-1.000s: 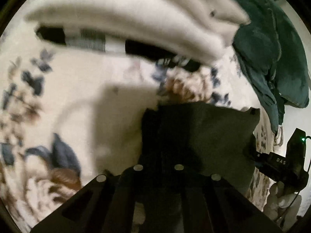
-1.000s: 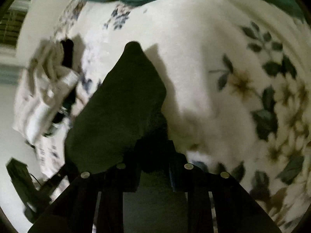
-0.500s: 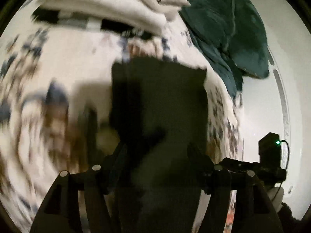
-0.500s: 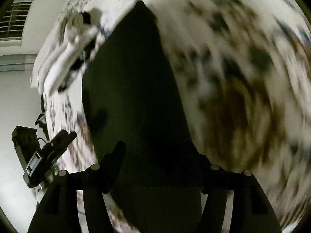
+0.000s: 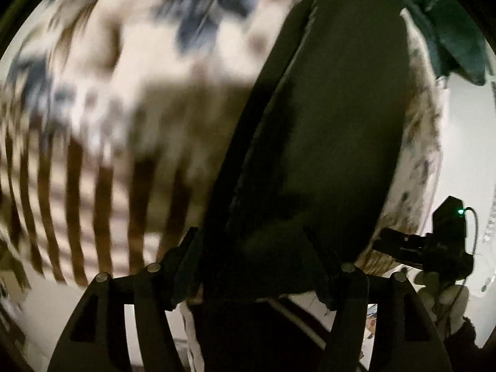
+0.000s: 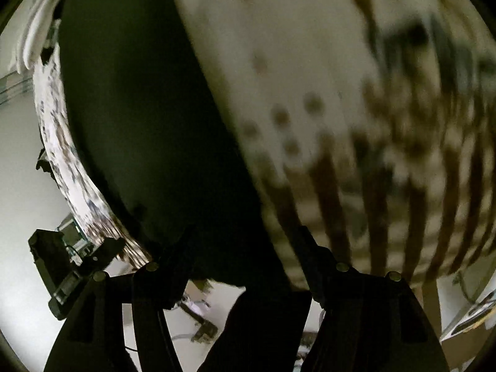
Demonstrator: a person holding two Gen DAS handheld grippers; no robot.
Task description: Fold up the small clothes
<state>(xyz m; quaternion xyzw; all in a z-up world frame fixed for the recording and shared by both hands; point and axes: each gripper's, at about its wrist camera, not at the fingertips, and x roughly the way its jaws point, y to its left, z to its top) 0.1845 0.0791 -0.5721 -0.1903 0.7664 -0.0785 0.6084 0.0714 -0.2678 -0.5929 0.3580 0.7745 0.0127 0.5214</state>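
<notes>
A dark olive garment (image 5: 334,130) lies stretched out flat on the bed's floral cover (image 5: 130,71), a long panel with a folded edge showing along its left side in the left wrist view; its near end reaches the edge of the bed, right in front of both tools. The left claw (image 5: 254,254) has its two fingers standing apart, with the near end of the garment in the gap between them, and the pads do not appear to press on the cloth (the fabric is dark and so are the fingers, so the margin is hard to read). The right claw (image 6: 245,248) is likewise spread, its fingers on either side of the same garment's (image 6: 145,117) near end, not clamped on it. The cover is heavily blurred in both views, its brown striped border (image 6: 387,217) smeared into streaks. At the upper right of the left view a dark green blanket (image 5: 446,24) is bunched on the bed beyond the garment. At the upper left of the right view sits a pile of pale folded clothes (image 6: 37,31). Each view catches the other black tool off to the side, over pale floor.
</notes>
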